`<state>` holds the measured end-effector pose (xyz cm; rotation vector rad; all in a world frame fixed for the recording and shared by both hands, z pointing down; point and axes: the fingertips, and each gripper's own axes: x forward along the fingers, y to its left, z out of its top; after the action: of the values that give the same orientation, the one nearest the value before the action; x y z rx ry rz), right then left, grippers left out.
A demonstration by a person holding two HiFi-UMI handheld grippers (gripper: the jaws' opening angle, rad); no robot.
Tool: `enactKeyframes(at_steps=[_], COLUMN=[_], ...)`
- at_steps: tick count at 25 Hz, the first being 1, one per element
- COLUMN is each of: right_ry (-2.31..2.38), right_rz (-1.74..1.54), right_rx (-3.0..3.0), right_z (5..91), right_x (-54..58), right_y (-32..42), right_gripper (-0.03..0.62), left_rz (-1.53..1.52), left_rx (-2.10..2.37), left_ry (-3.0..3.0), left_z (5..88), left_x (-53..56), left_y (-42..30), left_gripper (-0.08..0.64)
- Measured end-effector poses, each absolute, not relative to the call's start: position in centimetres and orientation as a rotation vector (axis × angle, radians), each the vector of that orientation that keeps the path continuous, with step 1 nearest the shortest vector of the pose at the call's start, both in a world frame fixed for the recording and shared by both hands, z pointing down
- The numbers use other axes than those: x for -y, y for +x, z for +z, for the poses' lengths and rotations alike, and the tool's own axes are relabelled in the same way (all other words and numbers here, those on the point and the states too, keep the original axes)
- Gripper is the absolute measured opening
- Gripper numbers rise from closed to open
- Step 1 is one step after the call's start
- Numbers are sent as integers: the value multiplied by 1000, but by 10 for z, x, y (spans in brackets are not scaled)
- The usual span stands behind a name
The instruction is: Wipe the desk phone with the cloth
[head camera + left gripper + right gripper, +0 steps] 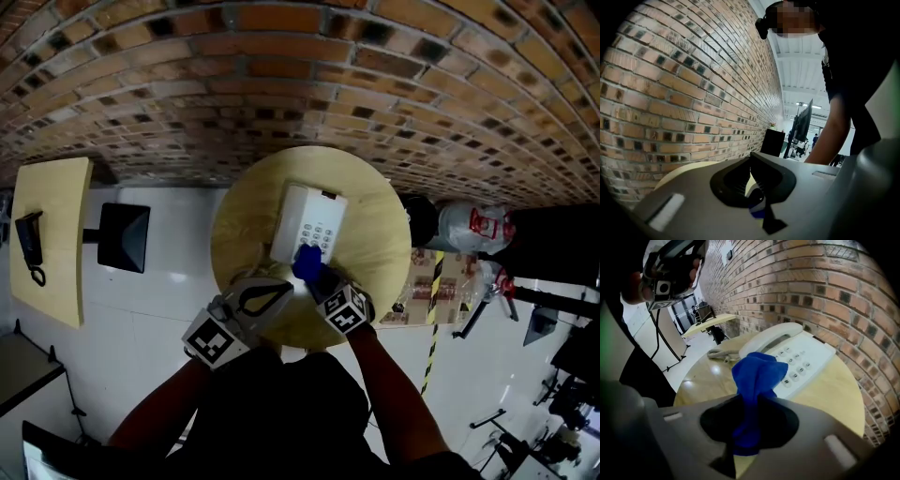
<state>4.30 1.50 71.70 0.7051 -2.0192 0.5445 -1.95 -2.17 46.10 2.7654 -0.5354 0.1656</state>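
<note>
A white desk phone lies near the middle of a round wooden surface. Its long axis runs from the near edge toward the far edge by the brick wall, with the handset along its left side. The right gripper is clamped on a bunched blue cloth over the keypad's near end. The left gripper, jaws almost together and empty, hangs at the near edge.

One desk phone, one cloth, two tables, two grippers.
</note>
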Motion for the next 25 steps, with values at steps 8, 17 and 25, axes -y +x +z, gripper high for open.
enactKeyframes(at_steps=[8, 17, 25], right_ry=[833, 1316, 1322], right_rz=[603, 808, 847], right_rx=[2104, 1922, 1766], right_z=[690, 697, 743], right_x=[5, 75, 65], right_y=[47, 171, 222], right_gripper=[87, 87, 96], left_rz=[176, 182, 230], left_rx=[500, 516, 518], left_ry=[2772, 2757, 2739], left_z=[464, 466, 476], left_x=[14, 15, 10], left_y=[-7, -13, -16], left_gripper=[3, 3, 3])
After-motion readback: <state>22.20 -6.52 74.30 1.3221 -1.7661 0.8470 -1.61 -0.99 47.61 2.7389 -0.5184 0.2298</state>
